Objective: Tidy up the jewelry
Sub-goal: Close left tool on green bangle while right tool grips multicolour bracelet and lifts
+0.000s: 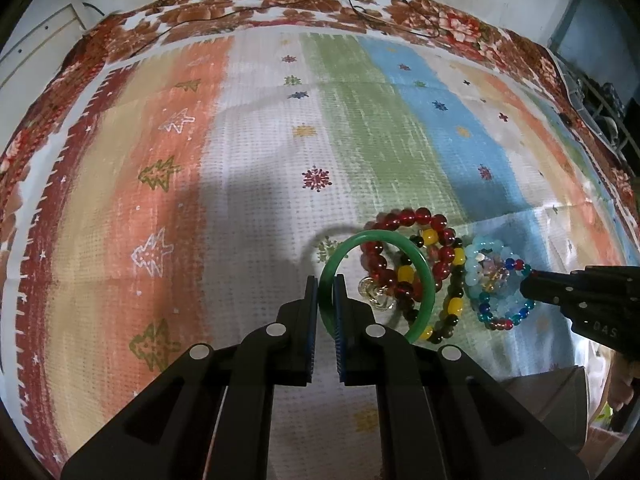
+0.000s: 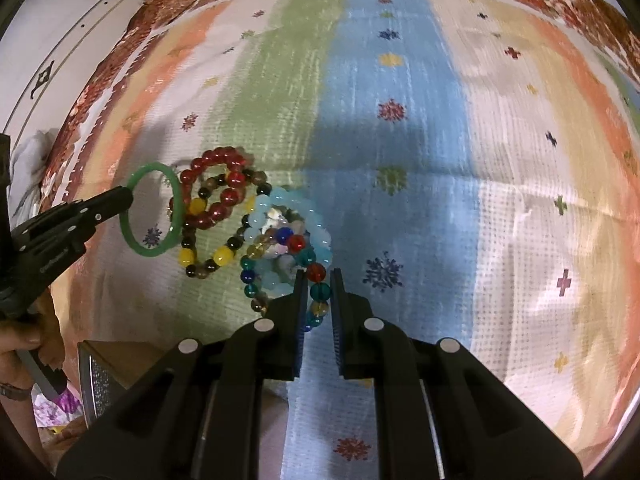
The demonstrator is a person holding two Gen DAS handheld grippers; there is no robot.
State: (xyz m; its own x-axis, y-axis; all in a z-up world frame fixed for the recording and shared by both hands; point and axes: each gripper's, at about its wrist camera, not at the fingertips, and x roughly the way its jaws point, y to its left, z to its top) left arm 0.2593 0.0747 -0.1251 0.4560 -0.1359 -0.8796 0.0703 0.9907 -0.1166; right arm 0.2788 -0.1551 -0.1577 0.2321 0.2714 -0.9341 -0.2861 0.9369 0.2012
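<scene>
While both grippers are pointed steeply down at the striped cloth (image 1: 260, 200), 1 bracelet is pinched in each.

In the left wrist view, the green bangle (image 1: 424, 276) is clamped at its near left rim by the closed left gripper (image 1: 326, 292), at lower centre of the frame. In the right wrist view, the multicoloured bead bracelet (image 2: 296, 243) is gripped between the nearly closed fingers of the right gripper (image 2: 319, 290), at lower centre. The red bead bracelet (image 1: 404, 220), the yellow-and-dark bead bracelet (image 1: 456, 304) and the pale blue bead bracelet (image 2: 260, 216) are heaped together between the 2 grippers, overlapped by the bangle. A hand (image 2: 24, 344) is seen at the lower left edge of the right wrist view.
</scene>
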